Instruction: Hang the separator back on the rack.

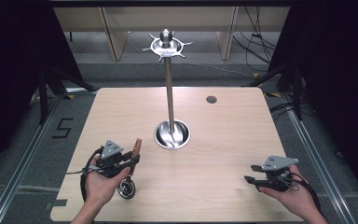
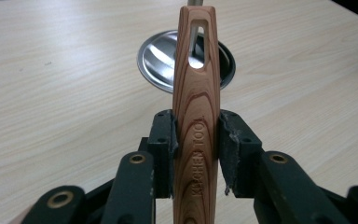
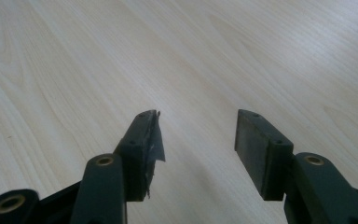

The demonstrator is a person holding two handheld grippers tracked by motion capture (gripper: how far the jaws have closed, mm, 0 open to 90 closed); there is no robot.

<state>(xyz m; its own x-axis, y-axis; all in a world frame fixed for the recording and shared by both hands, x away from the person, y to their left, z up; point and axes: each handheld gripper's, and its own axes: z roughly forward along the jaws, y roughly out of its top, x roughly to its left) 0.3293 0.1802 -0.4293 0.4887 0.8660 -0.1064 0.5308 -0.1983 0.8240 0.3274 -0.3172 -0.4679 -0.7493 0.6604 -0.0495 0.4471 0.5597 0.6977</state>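
My left gripper (image 1: 133, 159) is shut on the wooden handle (image 1: 138, 144) of a kitchen tool, held over the table's front left. The tool's round metal head (image 1: 127, 189) hangs low beside the hand. In the left gripper view the handle (image 2: 196, 88) stands upright between the pads of that gripper (image 2: 196, 128); it has a slot near its tip and "KITCHEN TOOL" is cut into it. A metal rack stands mid-table, with a round base (image 1: 184, 135), a tall pole (image 1: 169, 88) and a ring of hooks (image 1: 167, 46) on top. My right gripper (image 1: 251, 172) rests open at the front right, nothing between its jaws (image 3: 198, 128).
The rack's shiny base (image 2: 154, 60) lies straight beyond the held handle. A dark round grommet (image 1: 211, 99) sits near the table's far edge. Black curtains and stand legs flank the light wooden table (image 1: 242, 140); cables run on the floor at the back right.
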